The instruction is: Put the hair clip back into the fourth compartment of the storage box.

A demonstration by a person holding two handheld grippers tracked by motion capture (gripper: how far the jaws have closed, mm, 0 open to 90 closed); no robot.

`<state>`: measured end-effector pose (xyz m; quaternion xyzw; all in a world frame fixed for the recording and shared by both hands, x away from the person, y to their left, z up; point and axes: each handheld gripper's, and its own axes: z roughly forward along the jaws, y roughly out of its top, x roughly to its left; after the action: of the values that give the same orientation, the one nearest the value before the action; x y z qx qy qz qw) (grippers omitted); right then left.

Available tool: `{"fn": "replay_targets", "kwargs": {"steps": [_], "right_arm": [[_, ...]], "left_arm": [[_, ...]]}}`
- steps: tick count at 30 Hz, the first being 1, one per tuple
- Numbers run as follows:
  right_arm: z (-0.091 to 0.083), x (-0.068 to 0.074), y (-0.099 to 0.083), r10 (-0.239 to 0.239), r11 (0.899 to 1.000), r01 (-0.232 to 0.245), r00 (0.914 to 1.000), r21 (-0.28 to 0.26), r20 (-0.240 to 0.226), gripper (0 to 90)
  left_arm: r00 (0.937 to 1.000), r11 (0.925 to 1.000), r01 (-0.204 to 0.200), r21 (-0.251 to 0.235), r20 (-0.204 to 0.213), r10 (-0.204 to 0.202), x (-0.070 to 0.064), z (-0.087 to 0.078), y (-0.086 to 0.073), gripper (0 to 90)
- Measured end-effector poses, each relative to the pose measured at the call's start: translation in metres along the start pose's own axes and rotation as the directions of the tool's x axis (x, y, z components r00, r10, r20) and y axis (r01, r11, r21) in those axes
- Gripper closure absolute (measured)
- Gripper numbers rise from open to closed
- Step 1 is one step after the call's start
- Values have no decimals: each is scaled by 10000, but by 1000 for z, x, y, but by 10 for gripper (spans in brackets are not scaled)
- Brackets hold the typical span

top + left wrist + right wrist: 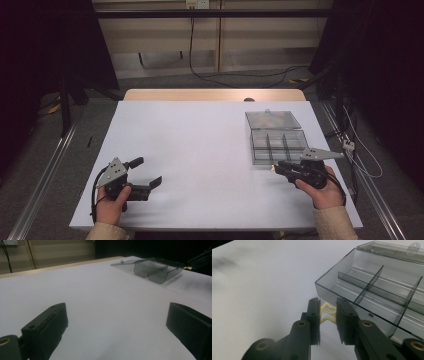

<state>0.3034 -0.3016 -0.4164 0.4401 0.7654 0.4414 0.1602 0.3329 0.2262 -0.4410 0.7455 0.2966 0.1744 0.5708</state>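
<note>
Now the right gripper [328,315] is pinching a small yellow star piece [327,313] just outside the open compartment box [342,293]; lifting clear of the wall before releasing seems wise. Left gripper [149,174] is idling, fingers spread, over the worktop [200,150].

Table [200,150]: plain white, with a light wood edge at the far side. Compartment box [387,290]: smoky grey, transparent. Star-shaped piece [327,312]: pale yellow. Right claw [328,320]: black, brass-coloured fasteners. Left claw [117,327]: black.

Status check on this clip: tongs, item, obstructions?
Left tongs open, idle over the table. Right tongs shut on yellow star piece, at the near wall of the open compartment box. Nothing in the way.
</note>
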Motion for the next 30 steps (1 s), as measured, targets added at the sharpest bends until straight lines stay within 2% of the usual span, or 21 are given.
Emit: {"fn": "replay_targets", "kwargs": {"steps": [30], "right_arm": [[9, -1, 8, -142, 9999, 142, 9999, 21, -58, 739]], "left_arm": [[10000, 10000, -36, 24, 25, 36, 1, -1, 0, 36]]}}
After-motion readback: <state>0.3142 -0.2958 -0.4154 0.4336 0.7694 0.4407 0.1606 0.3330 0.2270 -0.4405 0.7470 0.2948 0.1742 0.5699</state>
